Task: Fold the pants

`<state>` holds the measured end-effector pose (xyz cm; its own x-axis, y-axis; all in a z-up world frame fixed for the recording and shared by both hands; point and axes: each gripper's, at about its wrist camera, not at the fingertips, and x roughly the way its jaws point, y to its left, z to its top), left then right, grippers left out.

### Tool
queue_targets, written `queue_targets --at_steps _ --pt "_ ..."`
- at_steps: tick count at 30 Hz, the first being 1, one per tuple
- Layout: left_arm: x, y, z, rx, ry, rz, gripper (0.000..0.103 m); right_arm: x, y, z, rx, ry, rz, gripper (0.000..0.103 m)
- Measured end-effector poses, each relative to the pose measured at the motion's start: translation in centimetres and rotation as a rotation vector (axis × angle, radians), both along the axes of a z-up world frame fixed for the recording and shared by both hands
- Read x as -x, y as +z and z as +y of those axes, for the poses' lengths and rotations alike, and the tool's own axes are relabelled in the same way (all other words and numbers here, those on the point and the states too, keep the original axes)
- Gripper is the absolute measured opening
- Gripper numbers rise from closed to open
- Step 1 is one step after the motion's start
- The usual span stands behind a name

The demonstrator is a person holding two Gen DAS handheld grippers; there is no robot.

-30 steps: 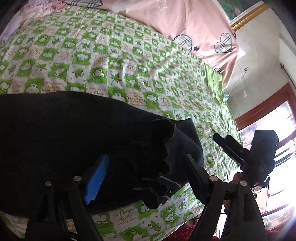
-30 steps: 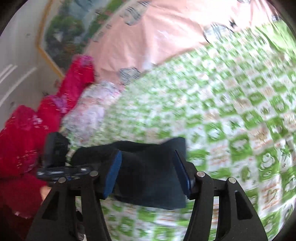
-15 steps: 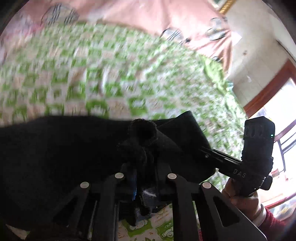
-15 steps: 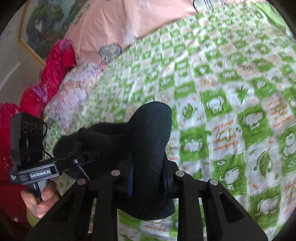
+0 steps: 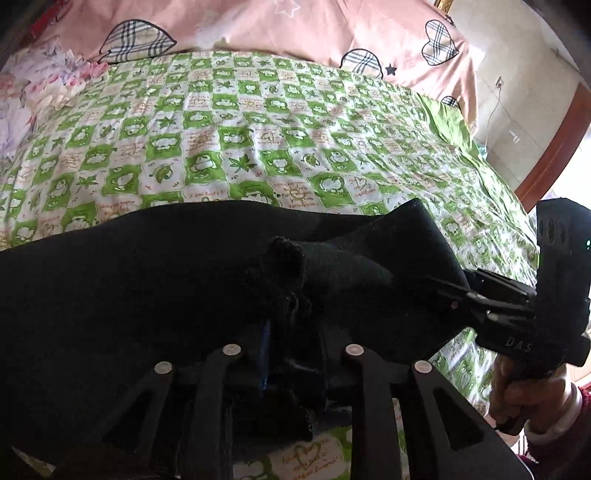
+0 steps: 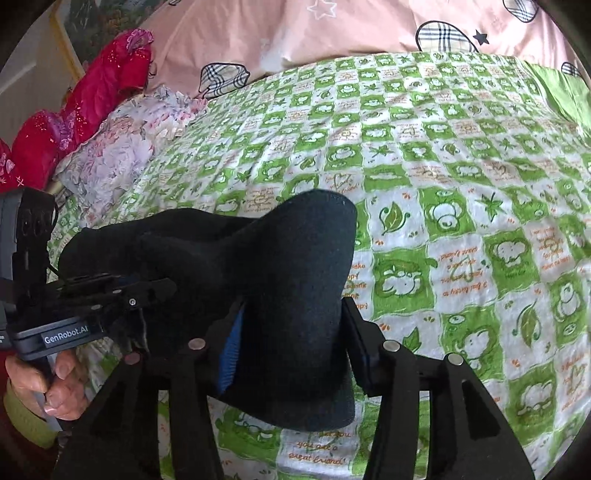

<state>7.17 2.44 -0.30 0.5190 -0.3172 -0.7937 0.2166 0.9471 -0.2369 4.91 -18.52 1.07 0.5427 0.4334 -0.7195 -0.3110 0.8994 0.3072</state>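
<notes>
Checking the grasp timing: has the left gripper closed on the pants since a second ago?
Yes. The left gripper, open a second ago, is now shut on the black pants, lying on the green checked sheet.

Pants (image 6: 295,280): dark, bunched fold, raised off sheet. R gripper (image 6: 291,332): jaws clamped on the fold, blue pads either side. L gripper (image 6: 151,288): enters from left edge, tips pinched into cloth's left bunch; "GenRobot.AI" label on body; hand (image 6: 44,384) on grip. Bedsheet (image 6: 461,184): green/white check w/ cartoon prints. Pink quilt (image 6: 332,33) at far edge. Floral pillow (image 6: 122,147) and red cushions (image 6: 92,88) upper left.
</notes>
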Motion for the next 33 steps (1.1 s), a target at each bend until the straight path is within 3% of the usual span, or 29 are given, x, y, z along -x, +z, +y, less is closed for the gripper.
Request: queue_targets --at_steps 5,11,19,21,33 --pt "1.5 1.4 2.8 0.026 0.077 -0.031 0.046 0.7 3.8 -0.5 0.004 -0.020 -0.118 0.052" --pt "3.9 2.2 7.2 0.131 0.225 -0.034 0.051 -0.2 5.9 2.8 -0.036 0.116 -0.134 0.052" --pt "8.1 2.2 13.4 0.212 0.467 -0.042 0.065 -0.4 5.3 10.1 -0.045 0.299 -0.110 0.055" --pt "9.3 1.9 15.2 0.234 0.526 -0.043 0.072 -0.4 5.1 11.6 -0.046 0.327 -0.102 0.057" --pt "14.1 0.6 24.2 0.270 0.815 -0.033 0.075 -2.1 4.2 20.5 -0.074 0.536 -0.037 0.057"
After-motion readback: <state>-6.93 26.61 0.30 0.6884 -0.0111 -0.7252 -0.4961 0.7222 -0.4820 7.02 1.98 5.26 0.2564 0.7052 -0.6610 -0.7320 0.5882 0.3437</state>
